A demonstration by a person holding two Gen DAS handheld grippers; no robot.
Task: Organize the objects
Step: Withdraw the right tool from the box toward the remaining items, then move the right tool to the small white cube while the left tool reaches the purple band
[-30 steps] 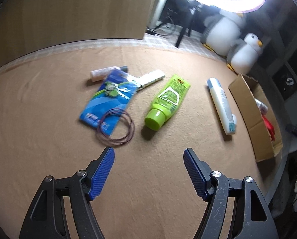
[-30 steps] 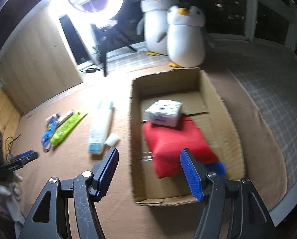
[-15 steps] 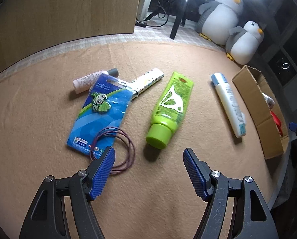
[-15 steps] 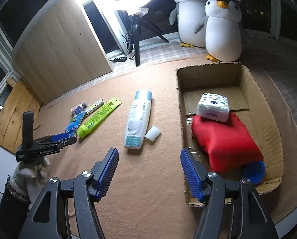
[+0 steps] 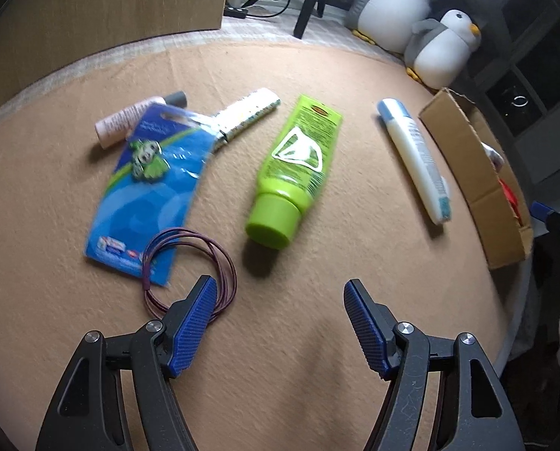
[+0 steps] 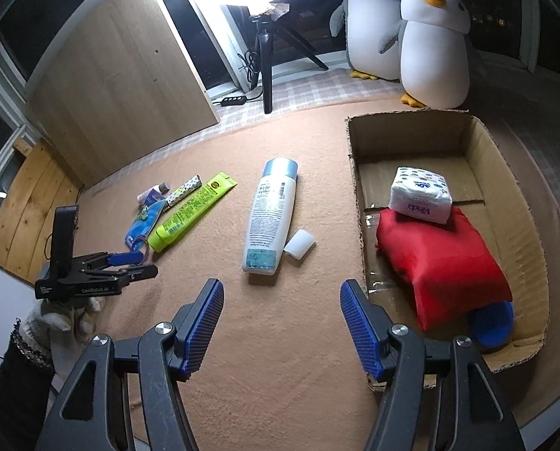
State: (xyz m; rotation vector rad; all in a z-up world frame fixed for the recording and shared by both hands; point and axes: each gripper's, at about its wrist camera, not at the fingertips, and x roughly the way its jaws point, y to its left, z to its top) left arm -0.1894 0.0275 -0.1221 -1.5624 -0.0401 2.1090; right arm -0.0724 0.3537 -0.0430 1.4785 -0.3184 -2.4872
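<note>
Left claw (image 5: 280,323), spread and empty, hangs over the tan felt tabletop (image 5: 317,394). The lime-green squeeze tube (image 5: 293,171) lies just ahead of it, cap toward the claw; its left pad (image 5: 195,323) covers part of the purple wire loop (image 5: 189,263). Right claw (image 6: 280,327), spread and empty, faces the white lotion bottle (image 6: 268,218) beside the brown cardboard box (image 6: 520,225), where a red fabric bundle (image 6: 441,267) half hides a blue round object (image 6: 494,323). The blue card's (image 5: 148,188) print is blurred.

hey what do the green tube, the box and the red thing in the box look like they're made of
Green tube: probably soft plastic, glossy printed body with a smooth matte cap.
Box: corrugated cardboard, brown and matte; fluted ridges show along its torn rim.
Red thing: seemingly fabric or thin woven plastic, faint sheen, soft creases.
</note>
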